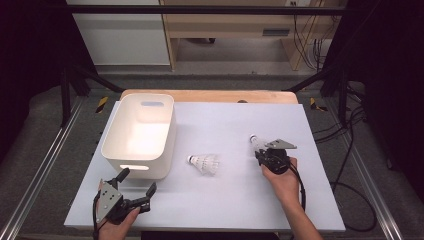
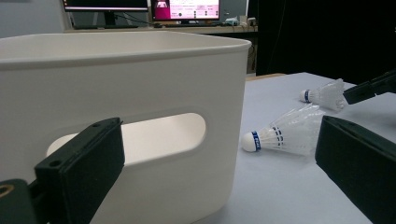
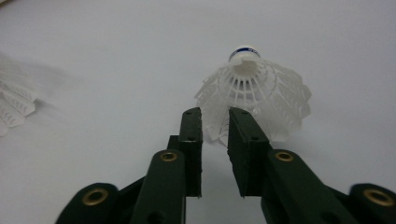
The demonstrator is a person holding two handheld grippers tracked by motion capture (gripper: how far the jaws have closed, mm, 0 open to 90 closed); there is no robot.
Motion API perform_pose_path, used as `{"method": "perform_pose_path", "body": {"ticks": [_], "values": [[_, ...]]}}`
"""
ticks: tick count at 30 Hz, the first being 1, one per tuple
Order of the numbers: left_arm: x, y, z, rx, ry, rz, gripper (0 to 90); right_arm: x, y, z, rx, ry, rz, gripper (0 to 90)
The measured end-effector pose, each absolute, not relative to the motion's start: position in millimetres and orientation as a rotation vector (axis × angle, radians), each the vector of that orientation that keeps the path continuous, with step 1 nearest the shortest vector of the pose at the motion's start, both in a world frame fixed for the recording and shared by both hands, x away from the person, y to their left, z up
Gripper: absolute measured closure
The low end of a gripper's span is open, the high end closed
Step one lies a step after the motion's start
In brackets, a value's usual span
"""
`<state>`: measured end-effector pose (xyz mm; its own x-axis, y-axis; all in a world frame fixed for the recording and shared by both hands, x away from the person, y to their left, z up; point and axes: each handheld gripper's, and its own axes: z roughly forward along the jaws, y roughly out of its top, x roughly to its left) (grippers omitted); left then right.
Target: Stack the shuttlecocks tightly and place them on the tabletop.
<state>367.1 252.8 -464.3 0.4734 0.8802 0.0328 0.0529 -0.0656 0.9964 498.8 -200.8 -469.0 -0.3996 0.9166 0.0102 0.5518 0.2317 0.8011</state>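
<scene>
Two white shuttlecocks lie on the white table sheet (image 1: 225,200). One shuttlecock (image 1: 205,163) (image 2: 285,135) rests mid-table, just right of the white bin (image 1: 172,130) (image 2: 140,84). The other shuttlecock (image 1: 256,141) (image 3: 261,88) (image 2: 324,94) lies at the right, cork pointing away from my right gripper (image 1: 260,150) (image 3: 215,121). Its jaws stand slightly apart with the skirt's near edge in the gap, and the pads are not pressing on it. My left gripper (image 1: 139,180) (image 2: 219,158) is wide open at the front left, facing the bin's handle slot with nothing between its jaws.
The bin stands at the table's left and looks empty inside. A wooden board (image 1: 210,95) shows behind the sheet. Metal rails (image 1: 45,160) run along both sides, and cables (image 1: 350,165) lie on the floor at the right.
</scene>
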Motion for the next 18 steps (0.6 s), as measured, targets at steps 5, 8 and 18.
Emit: {"method": "perform_pose_path", "body": {"ticks": [5,8,18], "values": [[365.0,252.9,-462.6,1.479,0.85,0.856,1.5,495.5,-196.1,-468.0,1.358,2.057,1.046,61.9],[364.9,254.3,-462.6,1.474,0.855,0.856,1.5,494.7,-195.1,-468.4,1.366,2.057,1.035,58.1],[365.6,254.0,-463.0,1.479,0.854,0.852,1.5,496.5,-194.4,-468.5,1.383,2.05,1.021,51.1]]}}
